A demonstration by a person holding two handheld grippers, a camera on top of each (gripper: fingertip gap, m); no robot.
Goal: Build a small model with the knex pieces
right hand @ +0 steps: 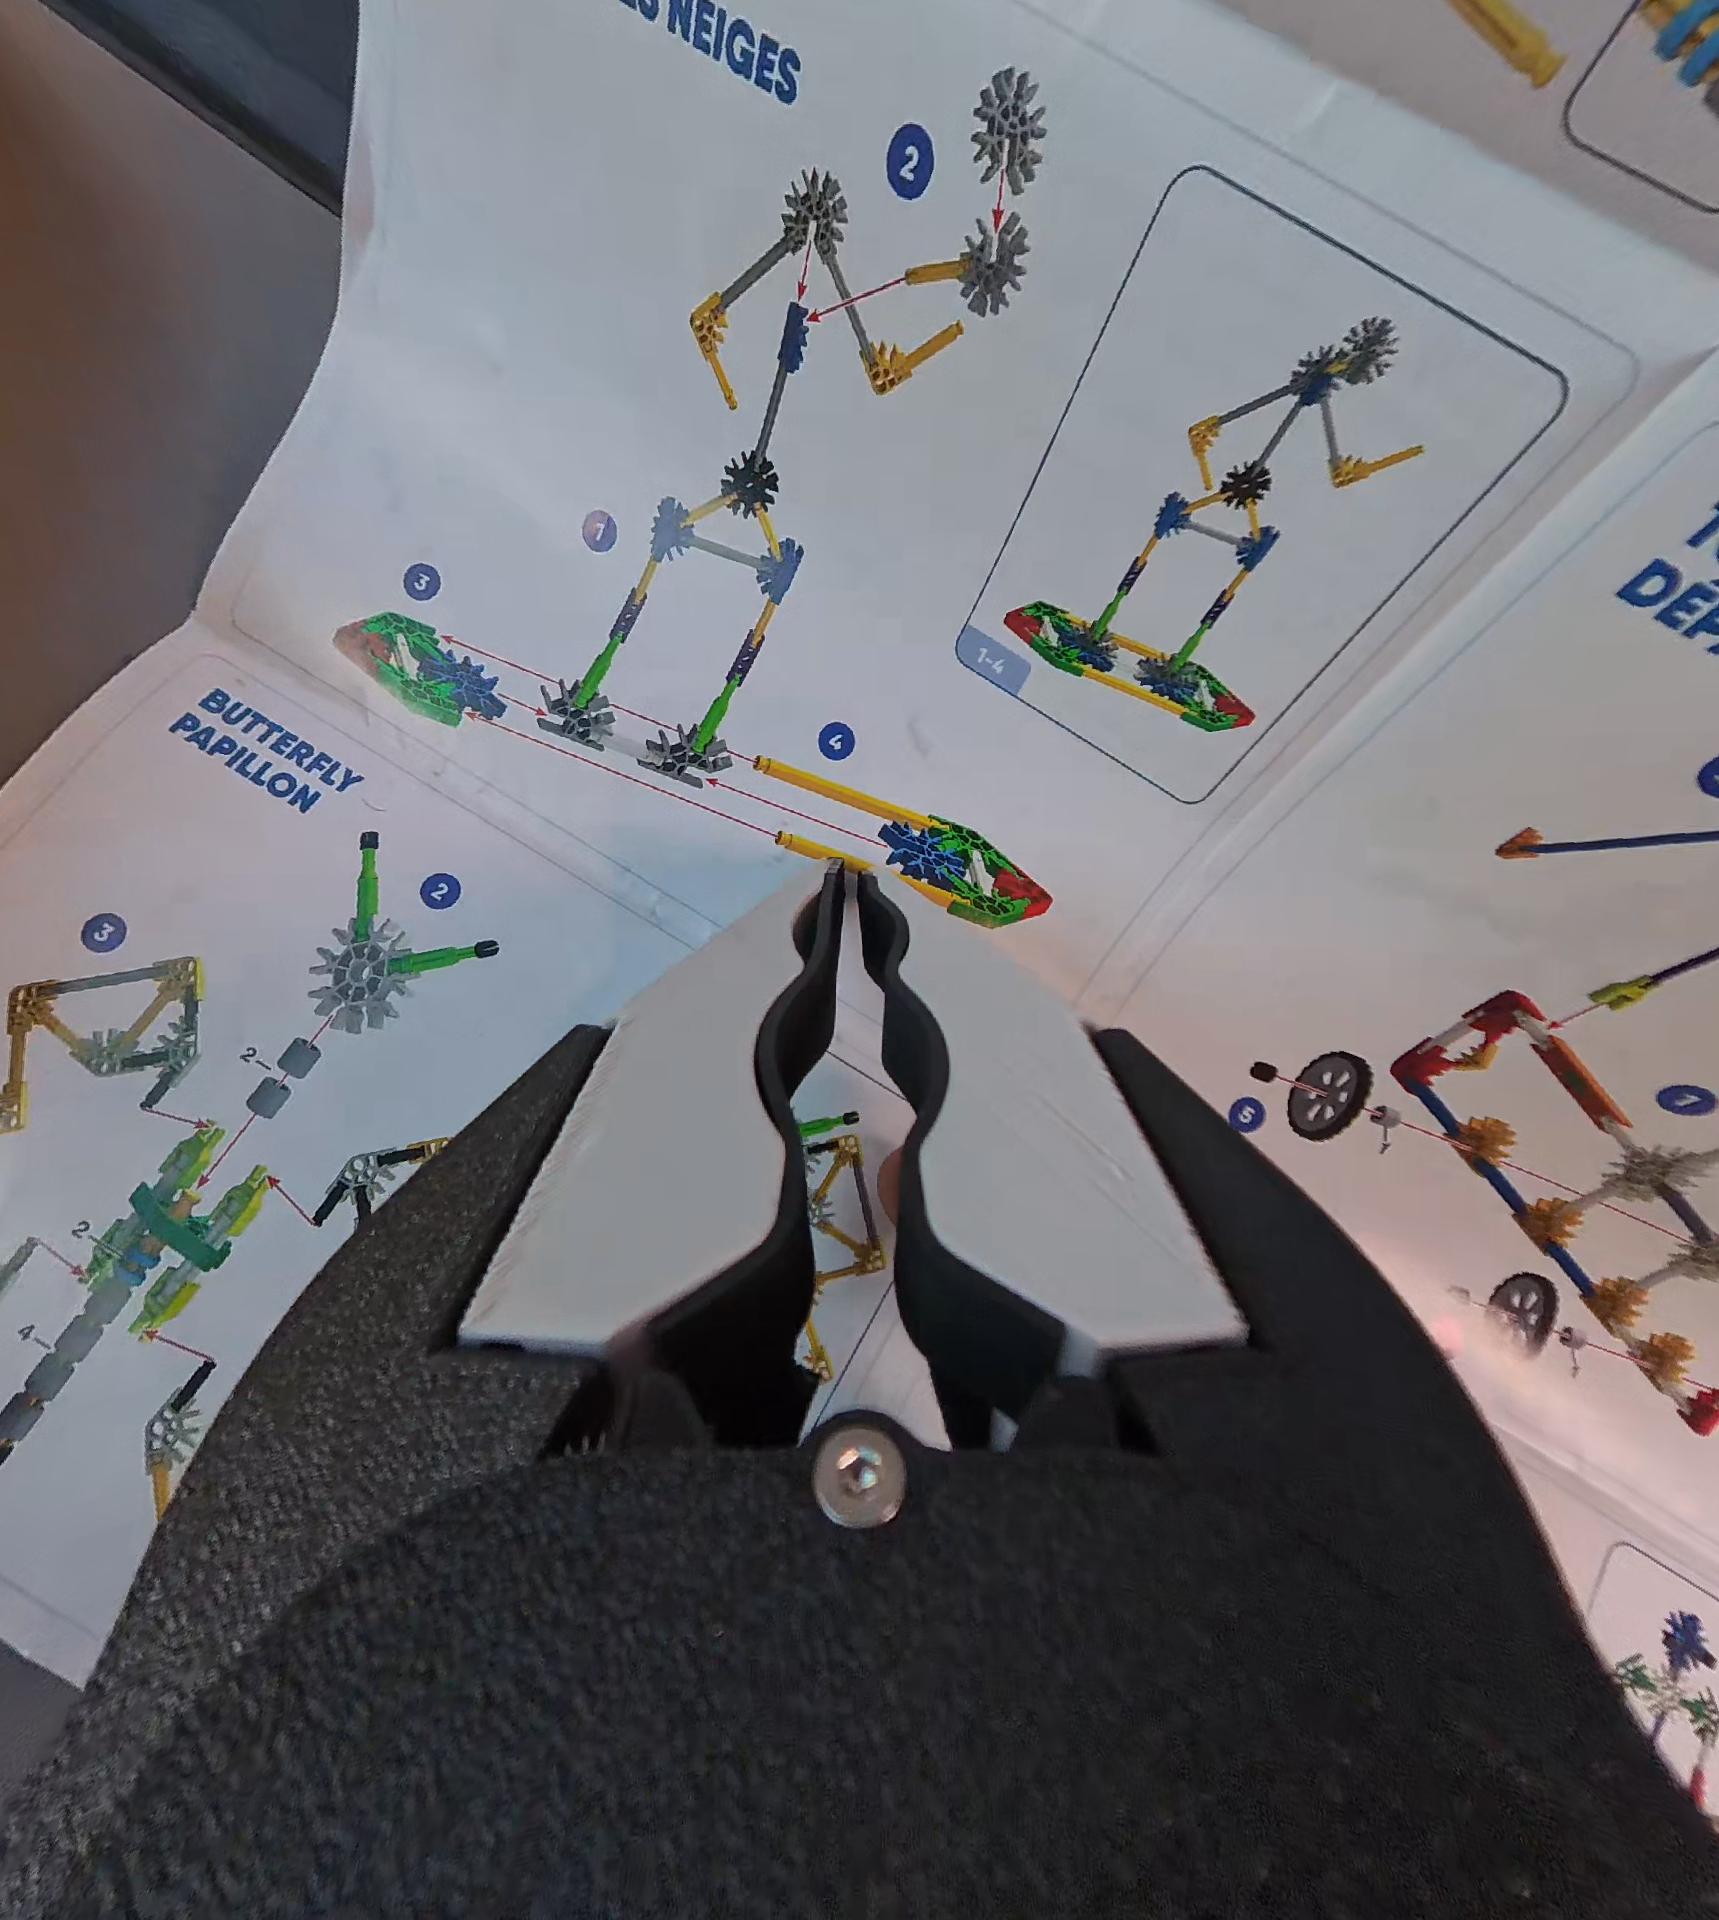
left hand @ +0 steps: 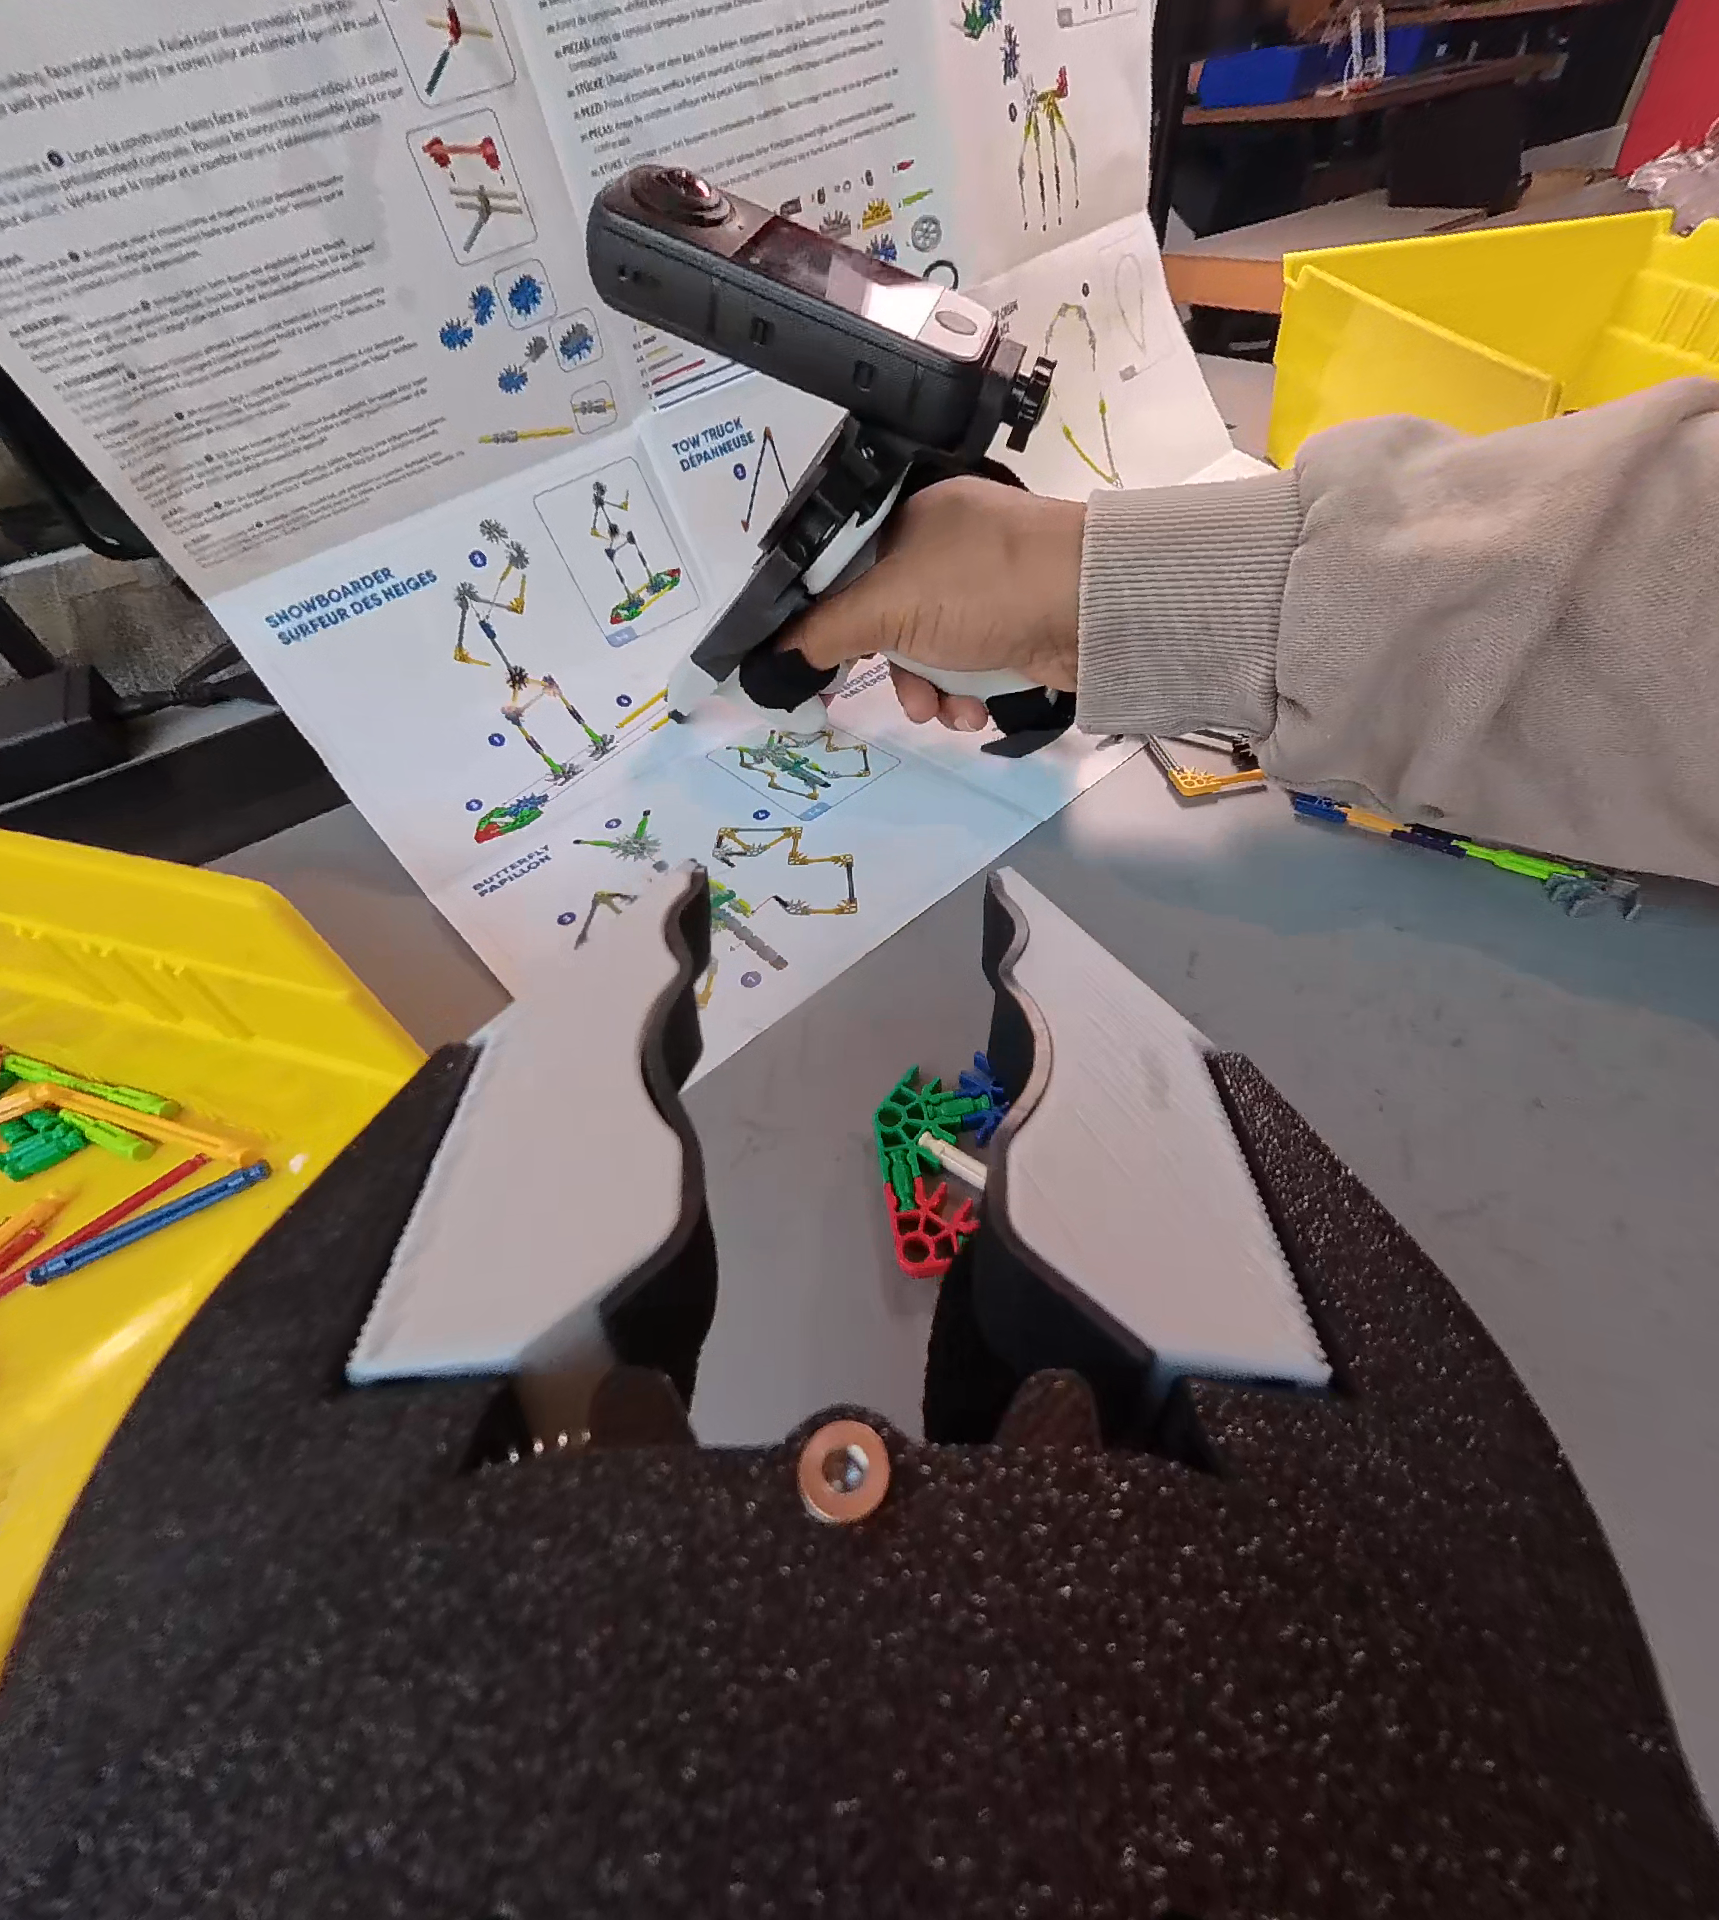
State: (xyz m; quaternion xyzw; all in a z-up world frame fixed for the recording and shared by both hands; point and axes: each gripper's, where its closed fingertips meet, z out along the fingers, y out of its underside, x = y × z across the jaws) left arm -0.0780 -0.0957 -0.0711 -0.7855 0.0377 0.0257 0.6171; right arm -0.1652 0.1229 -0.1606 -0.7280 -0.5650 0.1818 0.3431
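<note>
Black foam-clad housing fills the lower part of both wrist views, and from it each claw reaches forward on two pale fingers with wavy black pads. Beneath everything runs the grey bench [left hand: 1354, 1091], with a big folded instruction sheet [left hand: 335, 343] propped up behind and spilling onto the bench surface; its printed diagrams show coloured rod-and-connector models. One yellow bin [left hand: 138, 966] sits at the left, holding loose rods in red, blue, green and orange plus a white snowflake connector, and a second yellow bin [left hand: 1457, 343] stands far right. A person's hand [left hand: 959, 592] in a grey sleeve grips the right claw [right hand: 850, 878], which points down at the sheet with its fingertips pressed nearly together over a printed yellow rod, nothing caught between them; its tip meets or hovers just above the paper, which of the two I cannot tell. The left claw [left hand: 850, 883] hangs above the bench with its jaws spread wide and empty. Between its fingers, close to the right-hand pad, lies a small assembly [left hand: 922, 1174] of green, red and blue connectors with a white rod. A rod chain [left hand: 1437, 842] lies under the sleeve.
</note>
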